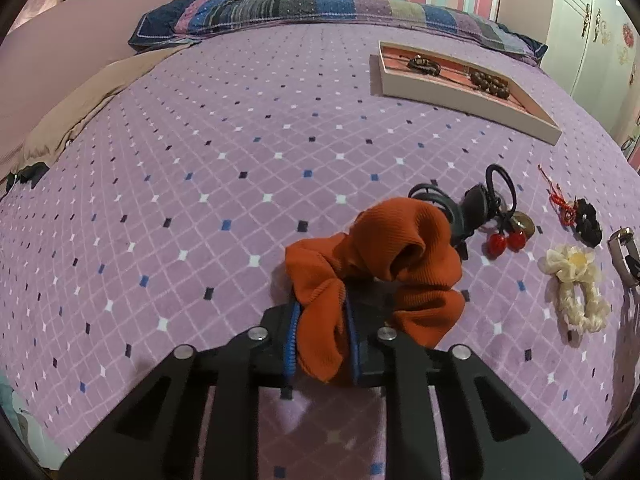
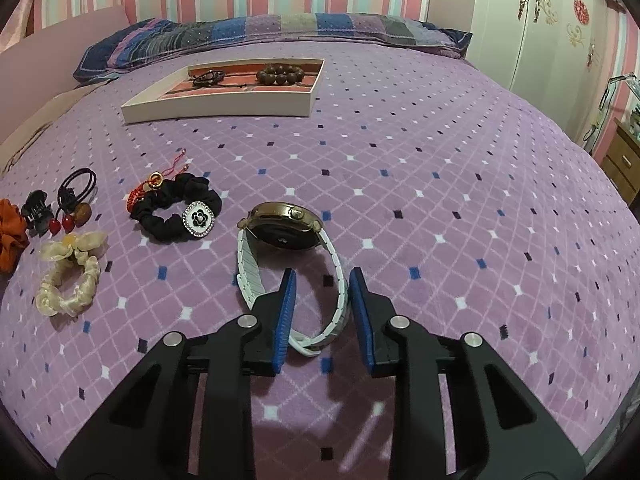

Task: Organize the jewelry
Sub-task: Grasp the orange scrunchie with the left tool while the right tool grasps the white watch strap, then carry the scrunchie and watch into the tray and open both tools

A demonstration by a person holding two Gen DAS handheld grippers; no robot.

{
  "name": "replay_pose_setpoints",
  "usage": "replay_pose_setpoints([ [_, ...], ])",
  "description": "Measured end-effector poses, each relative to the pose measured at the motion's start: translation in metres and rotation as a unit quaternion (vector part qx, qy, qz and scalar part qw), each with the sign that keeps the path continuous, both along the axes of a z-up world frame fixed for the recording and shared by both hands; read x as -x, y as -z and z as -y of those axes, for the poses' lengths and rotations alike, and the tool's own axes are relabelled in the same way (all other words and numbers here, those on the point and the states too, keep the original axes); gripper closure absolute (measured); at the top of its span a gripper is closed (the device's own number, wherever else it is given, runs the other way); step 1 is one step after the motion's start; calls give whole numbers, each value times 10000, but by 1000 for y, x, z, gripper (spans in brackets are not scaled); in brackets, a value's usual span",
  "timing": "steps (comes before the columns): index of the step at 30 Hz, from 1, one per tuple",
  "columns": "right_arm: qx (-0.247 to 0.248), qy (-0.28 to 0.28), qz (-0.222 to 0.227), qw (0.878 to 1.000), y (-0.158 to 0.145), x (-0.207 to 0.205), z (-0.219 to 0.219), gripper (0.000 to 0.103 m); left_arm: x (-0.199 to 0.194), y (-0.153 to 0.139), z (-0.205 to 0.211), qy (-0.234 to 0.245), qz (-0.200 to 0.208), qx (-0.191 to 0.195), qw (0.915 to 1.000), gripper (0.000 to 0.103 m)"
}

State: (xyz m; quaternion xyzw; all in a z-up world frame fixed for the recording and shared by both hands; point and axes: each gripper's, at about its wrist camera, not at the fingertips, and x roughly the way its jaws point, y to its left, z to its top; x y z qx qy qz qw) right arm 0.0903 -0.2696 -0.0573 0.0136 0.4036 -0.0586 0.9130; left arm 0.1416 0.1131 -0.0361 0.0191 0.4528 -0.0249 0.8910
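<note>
Orange scrunchie (image 1: 372, 276) clenched between left fingers (image 1: 294, 336), watch (image 2: 286, 230) strap between spread right fingers (image 2: 362, 308)

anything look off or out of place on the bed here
Mostly no. The gold watch with the white strap lies tipped on its edge, strap looped between the open right gripper fingers. The left gripper pinches the orange fabric scrunchie.

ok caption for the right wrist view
Open right gripper straddles a white-strapped watch on the purple bedspread.
</note>
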Motion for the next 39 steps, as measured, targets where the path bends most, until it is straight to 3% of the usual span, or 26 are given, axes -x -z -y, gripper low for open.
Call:
replay_pose_setpoints([
  [2, 25, 23, 43, 10000, -2, 1, 1, 84, 2, -4, -1, -41, 93, 24, 9999, 84],
  [5, -47, 40, 61, 10000, -3, 3, 3, 86, 4, -8, -3, -91, 190, 57, 9998, 84],
  [17, -100, -43, 238, 9997, -10, 7, 3, 89, 10, -17, 1, -63, 387, 60, 9992, 85],
  [26, 131, -156, 320, 9993, -20, 3, -3, 91, 14, -30, 2, -93, 551, 235, 9982, 85],
  [39, 128, -104, -186, 9997, -4, -13, 5, 99, 15, -33, 2, -93, 567, 352, 9977, 85],
])
